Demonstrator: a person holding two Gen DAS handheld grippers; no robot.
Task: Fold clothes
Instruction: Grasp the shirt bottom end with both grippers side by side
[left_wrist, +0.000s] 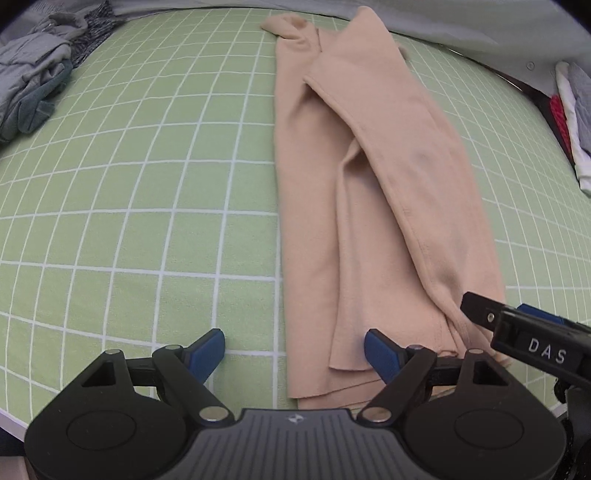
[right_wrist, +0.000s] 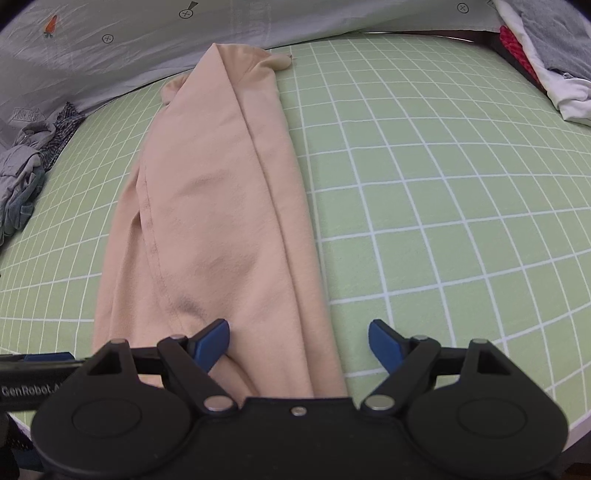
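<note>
Nearest the lens, the left hand-held gripper (left_wrist: 294, 350) stood spread, pinching nothing, its jaws straddling the near left corner of the peach garment (left_wrist: 373, 192). The right hand-held gripper (right_wrist: 299, 345) was spread too and empty, astride the near right edge. Both pointed steeply down at the hem. The garment lay as a long strip, sides already folded in, running away across the green checked bed (left_wrist: 129, 206). The step in hand seemed to be taking the near hem; next, each would need to close on a corner and carry it toward the far end. Beyond lay a grey clothes pile (left_wrist: 33, 81).
</note>
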